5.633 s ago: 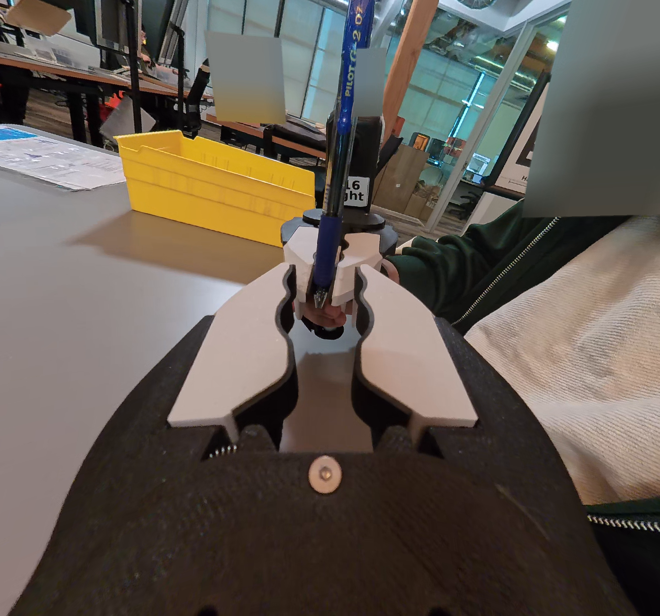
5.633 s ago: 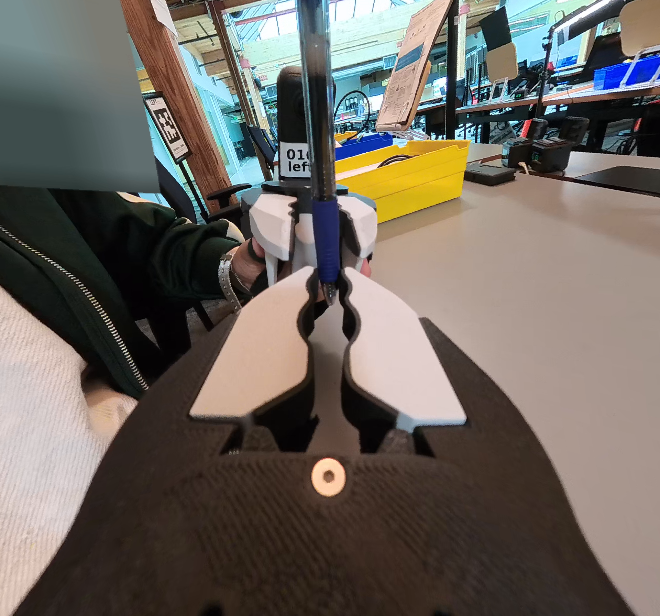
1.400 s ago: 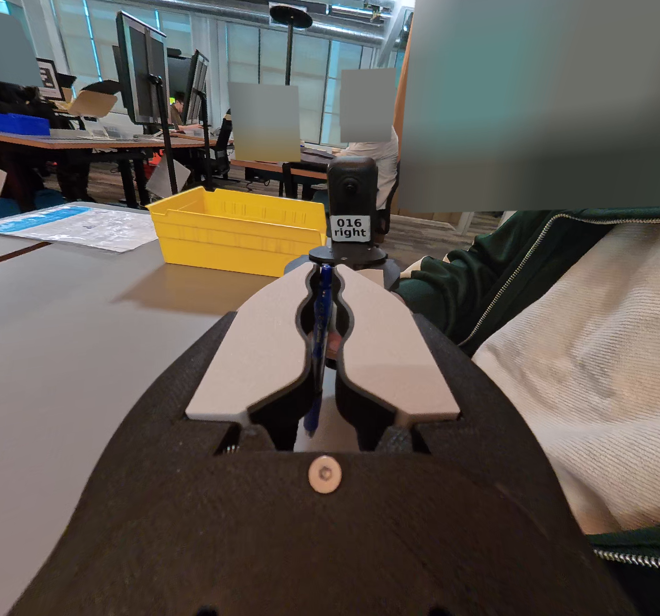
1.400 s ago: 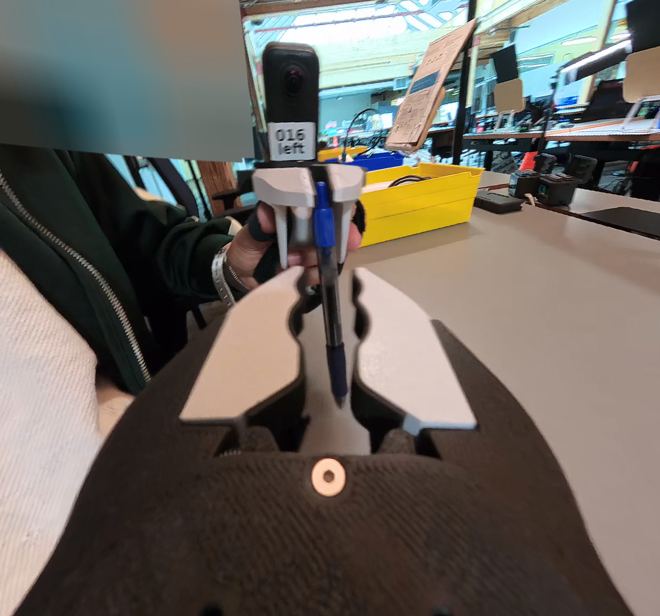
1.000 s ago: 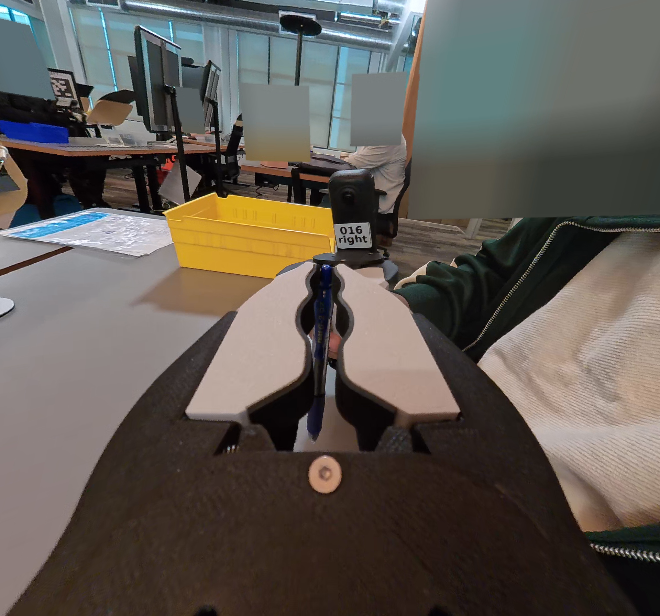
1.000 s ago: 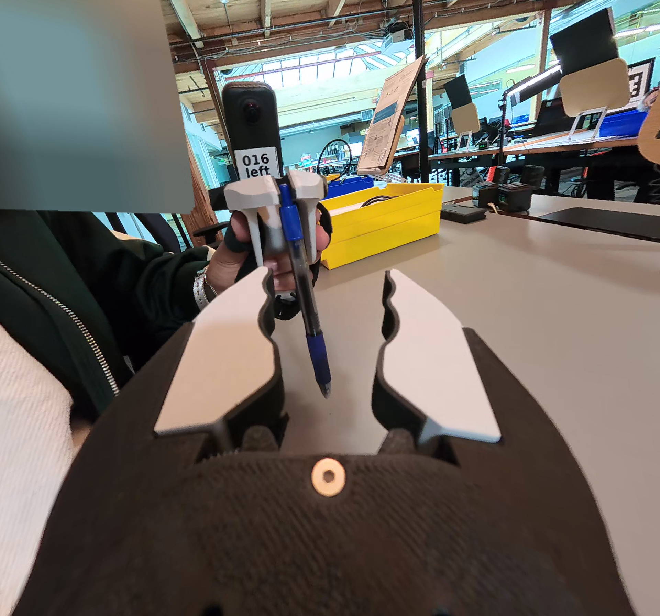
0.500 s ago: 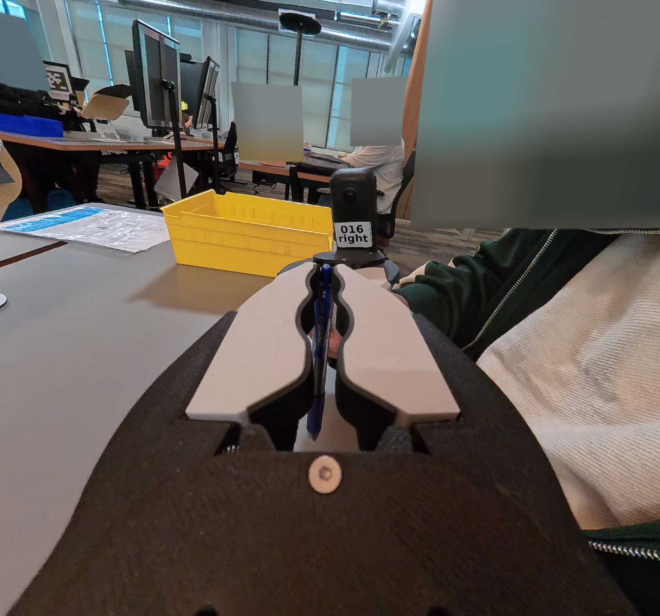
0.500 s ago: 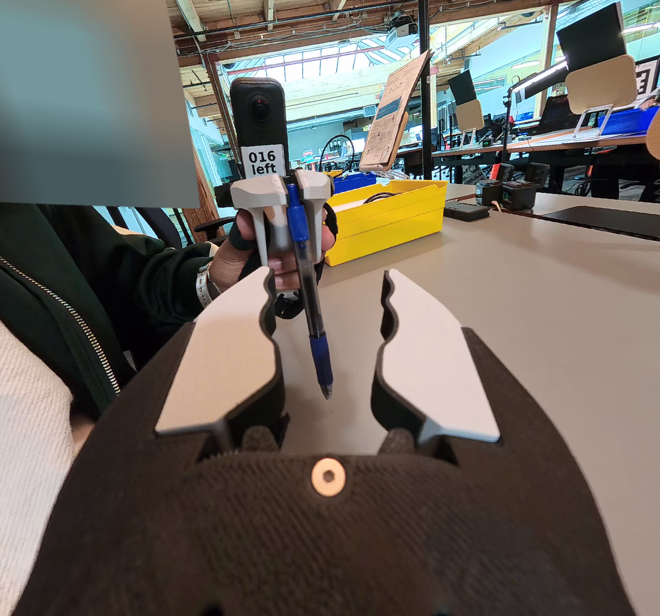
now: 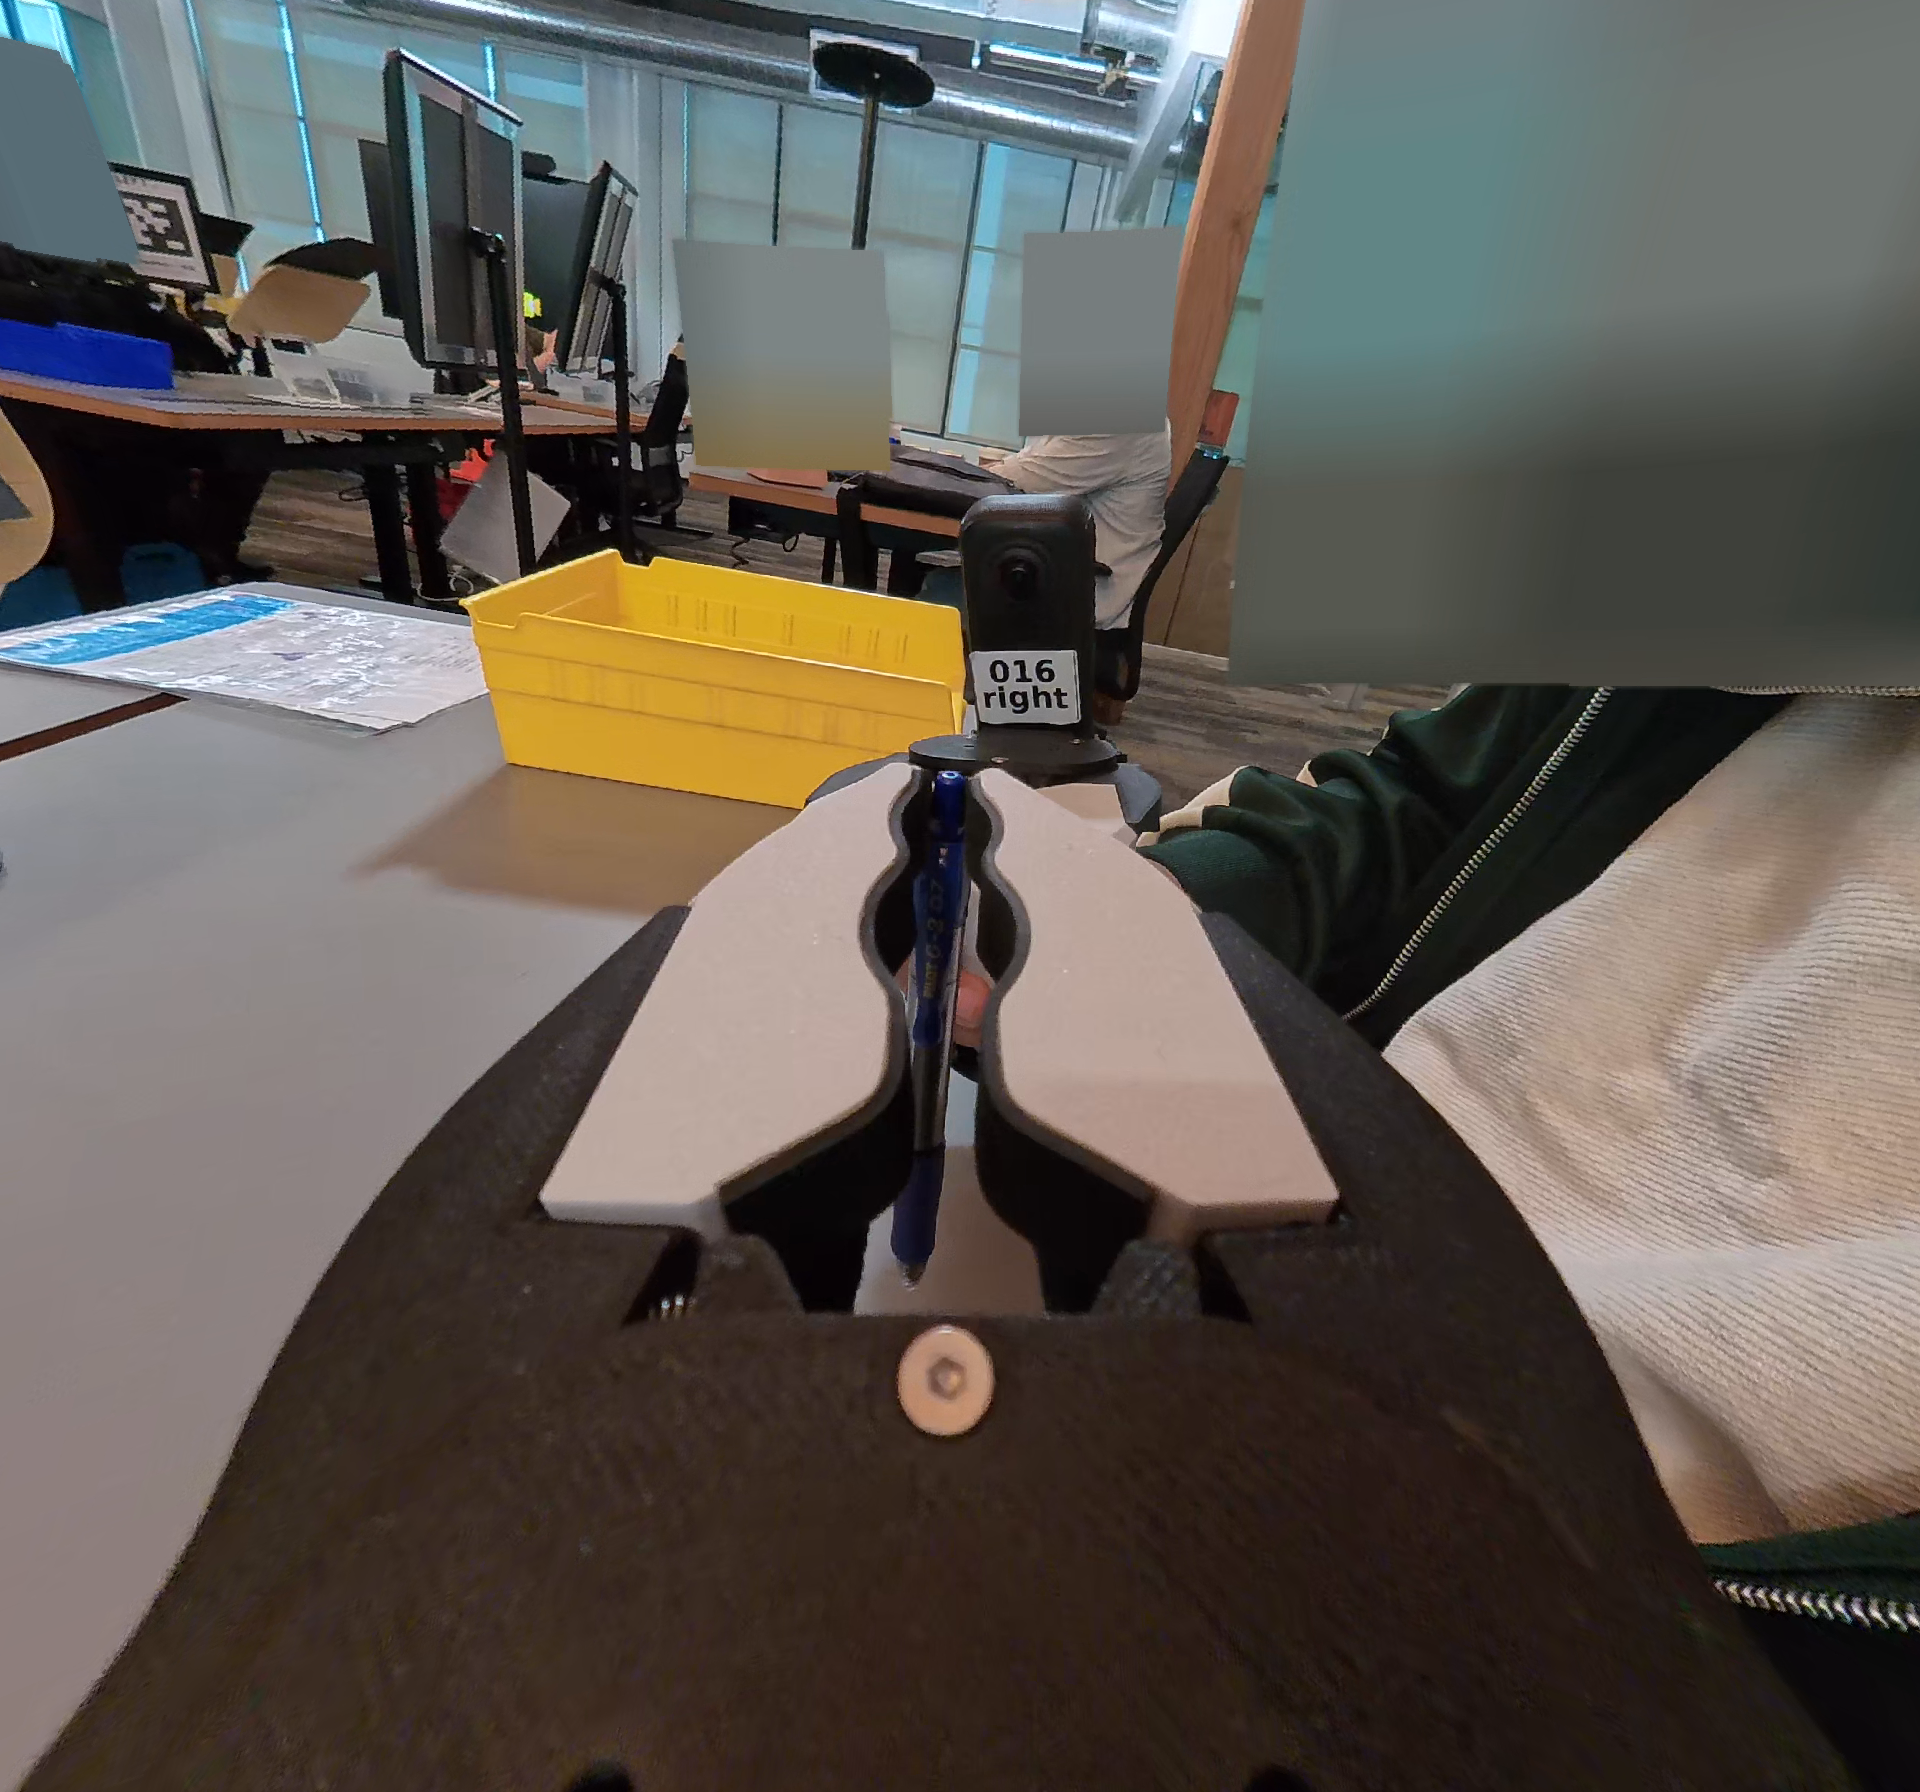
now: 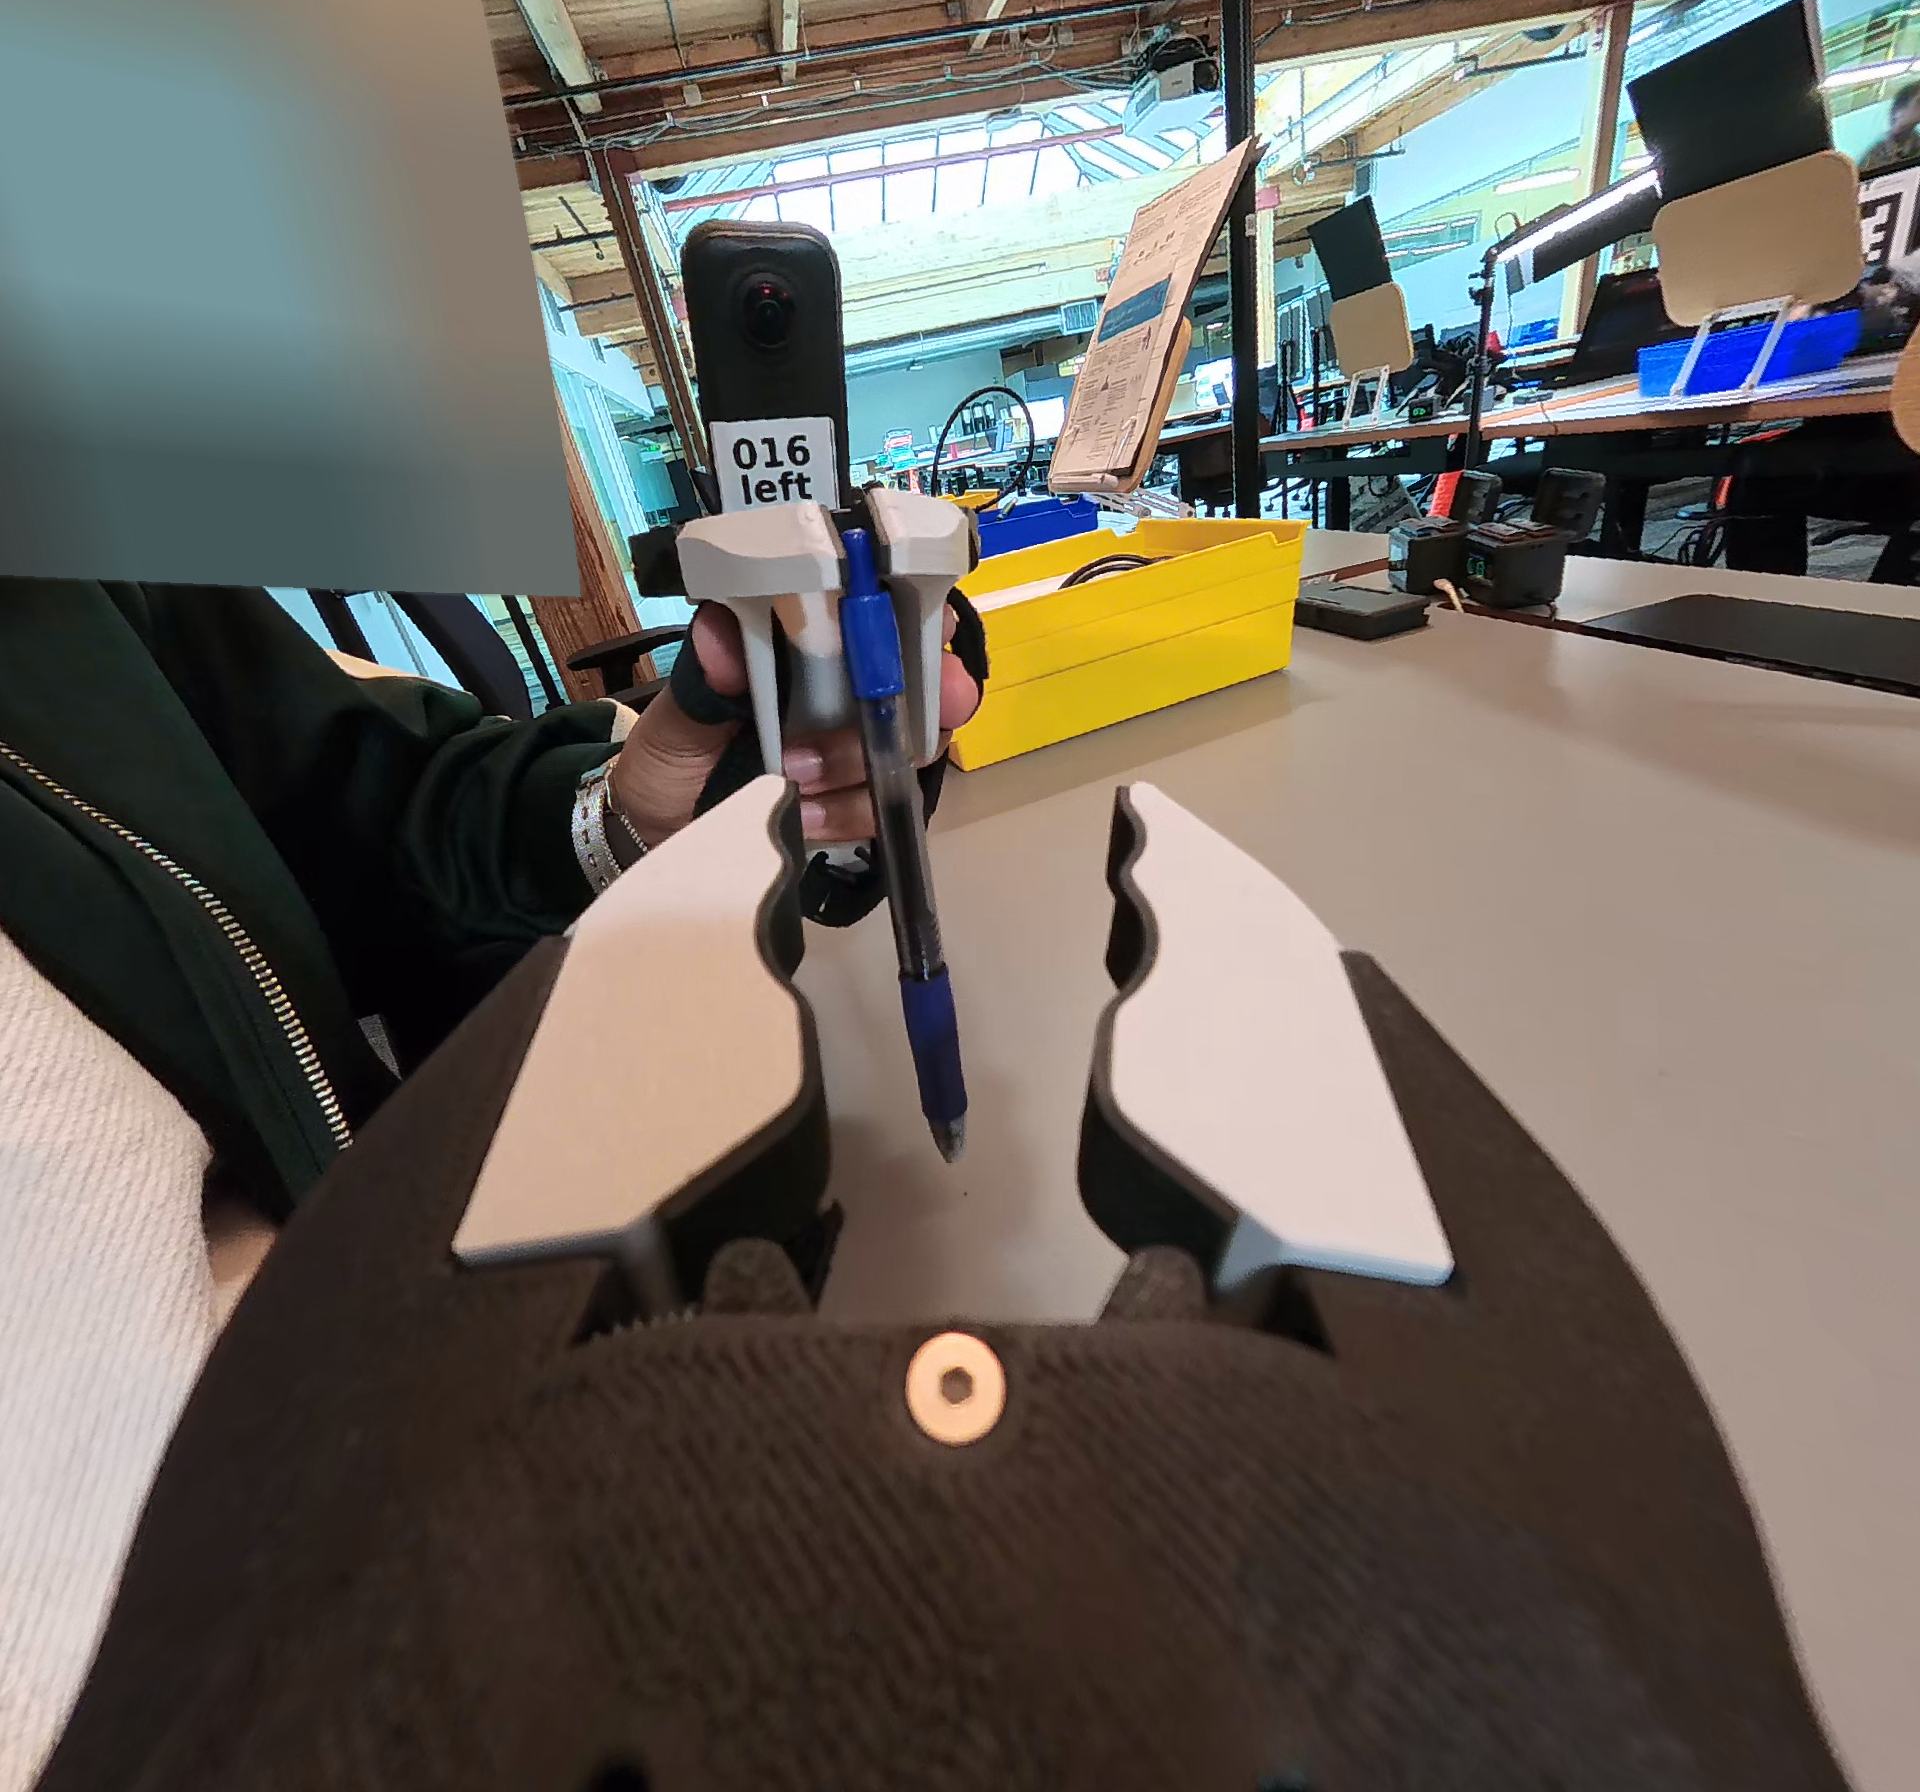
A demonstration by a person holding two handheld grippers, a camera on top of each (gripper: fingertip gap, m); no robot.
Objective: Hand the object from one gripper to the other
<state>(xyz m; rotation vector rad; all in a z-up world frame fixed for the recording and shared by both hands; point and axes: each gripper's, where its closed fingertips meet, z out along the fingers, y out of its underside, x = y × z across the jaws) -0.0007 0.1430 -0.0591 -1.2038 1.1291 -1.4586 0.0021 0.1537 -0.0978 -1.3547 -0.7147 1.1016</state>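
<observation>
A blue pen (image 9: 935,953) is clamped between the white fingers of my left gripper (image 9: 948,786), which is shut on it. The pen's tip points back toward the left wrist camera. In the right wrist view my right gripper (image 10: 951,792) is open, its fingers (image 10: 1236,994) spread wide on either side of the pen (image 10: 904,869) without touching it. The left gripper (image 10: 847,547) faces it, held by a hand, with the pen slanting down from it. In the left wrist view the right gripper's camera (image 9: 1027,599) shows just beyond my fingers; its fingers are hidden.
A grey table (image 9: 260,963) lies under both grippers. A yellow bin (image 9: 717,682) stands behind them, and a yellow bin (image 10: 1132,620) also shows in the right wrist view. Papers (image 9: 239,646) lie at the far left. The person's green jacket (image 9: 1455,838) is close on the right. Black devices (image 10: 1475,558) sit farther back.
The pen went from the right gripper, which held it upright, to the left gripper. The right gripper opened about a second ago and has stayed open since.
</observation>
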